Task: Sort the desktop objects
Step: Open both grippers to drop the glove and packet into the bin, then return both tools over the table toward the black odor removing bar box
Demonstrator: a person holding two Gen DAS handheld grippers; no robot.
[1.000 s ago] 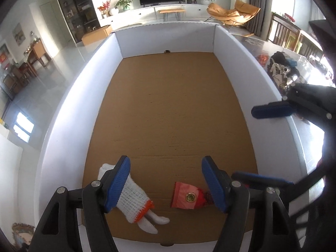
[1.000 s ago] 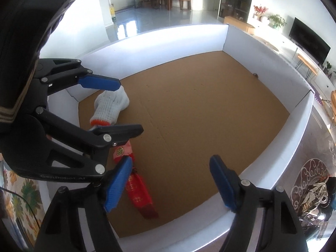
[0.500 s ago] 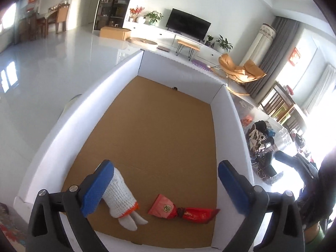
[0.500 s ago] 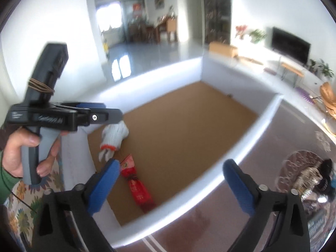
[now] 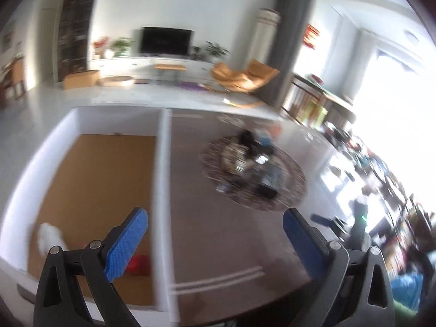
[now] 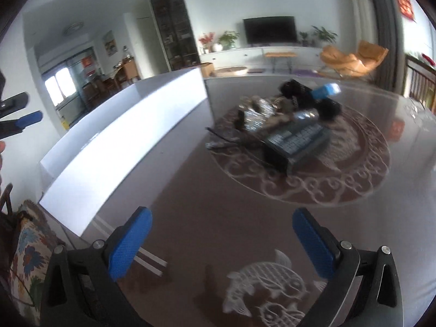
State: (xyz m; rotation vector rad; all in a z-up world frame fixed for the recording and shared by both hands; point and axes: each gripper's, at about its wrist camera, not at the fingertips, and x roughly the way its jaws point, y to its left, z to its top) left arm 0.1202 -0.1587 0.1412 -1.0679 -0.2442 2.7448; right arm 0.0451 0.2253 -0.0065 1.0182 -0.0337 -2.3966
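Plenty of open tabletop straight ahead of both grippers, nothing on it close in. The main blocker is the white box wall, running just left of the left gripper and standing tall off to the left of the right gripper. Farther ahead sits a messy pile of stuff on the round patterned part, well clear of the fingers. Inside the box, a white glove and a red packet take up the near end; the rest of its floor is bare.
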